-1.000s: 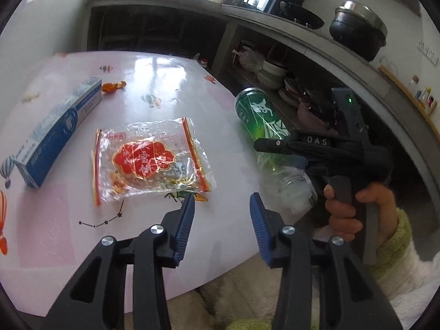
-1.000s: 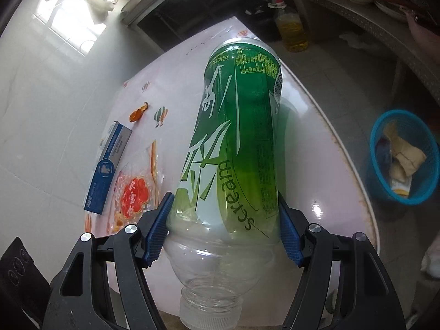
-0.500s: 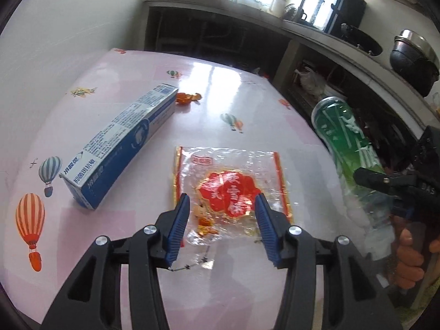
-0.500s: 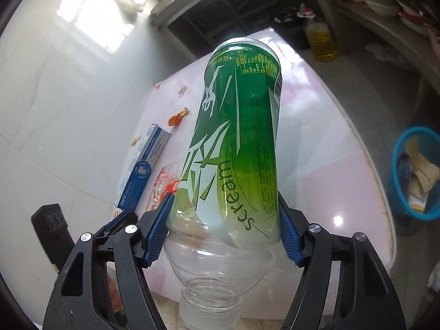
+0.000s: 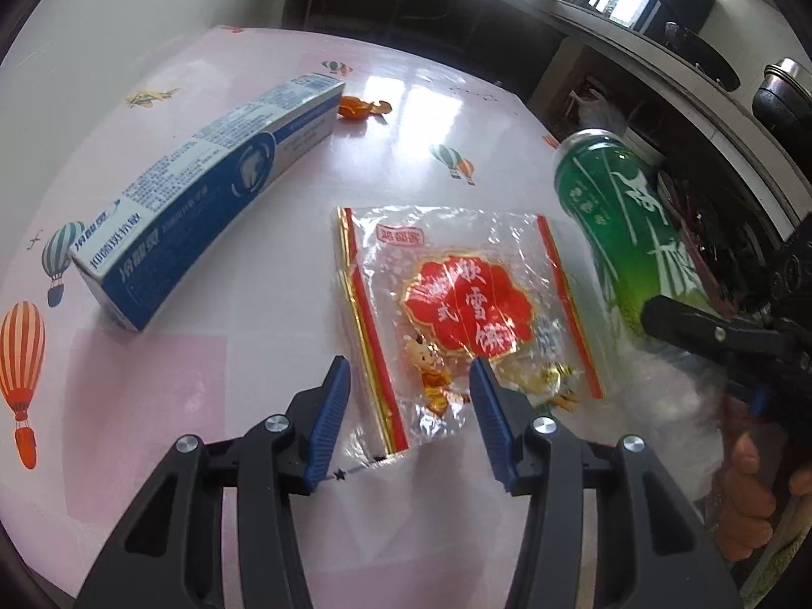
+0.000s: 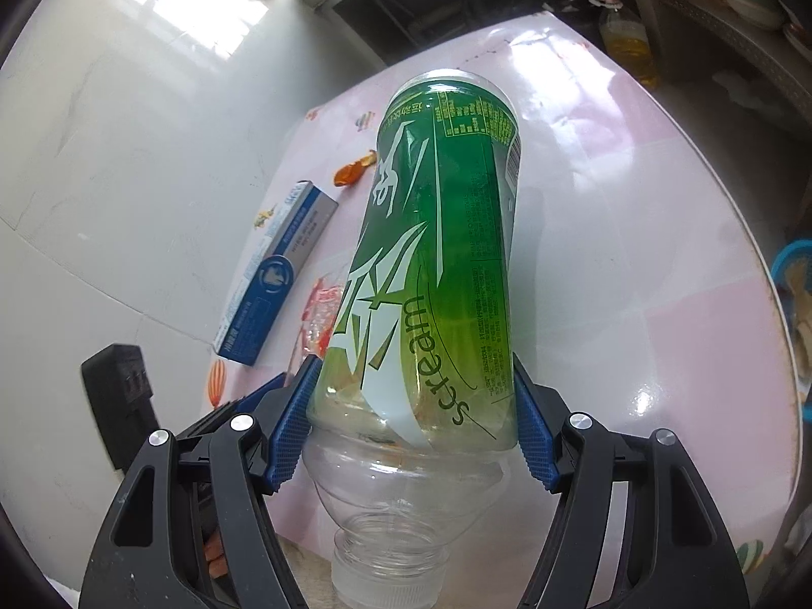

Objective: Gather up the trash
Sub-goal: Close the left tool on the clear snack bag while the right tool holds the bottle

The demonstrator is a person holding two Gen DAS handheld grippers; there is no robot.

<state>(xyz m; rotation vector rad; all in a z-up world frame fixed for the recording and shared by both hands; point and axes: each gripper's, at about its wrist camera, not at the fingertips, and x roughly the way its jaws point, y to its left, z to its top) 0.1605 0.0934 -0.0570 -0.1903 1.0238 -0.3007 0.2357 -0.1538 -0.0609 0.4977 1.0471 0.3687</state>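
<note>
While my left gripper [image 5: 408,406] points down at the worktop [image 5: 284,233], its blue fingers [image 5: 327,408] stand about half apart with nothing pinched between them. The near end of a clear snack wrapper [image 5: 457,314] lies in the gap below them; I cannot tell whether the tips touch it. That wrapper lies flat on the pink worktop, with a red label at its middle and red-and-gold strips down both long edges.

My right gripper [image 6: 413,421] is clamped on a green-labelled plastic bottle [image 6: 441,264]. Its fingers [image 6: 533,431] press the lower end of the label from both sides, the uncapped neck points back toward the camera and the base points away over the worktop. In the left wrist view I see the same bottle off to the right, above the worktop's edge, with the person's hand [image 5: 751,507] on the handle.

Left of the wrapper a blue and white toothpaste box [image 5: 203,193] lies on its side. Just past its far end sits a small piece of orange peel [image 5: 360,107]. Off the worktop, at the right edge of the right wrist view, I see part of a blue basket [image 6: 791,264] on the floor.
</note>
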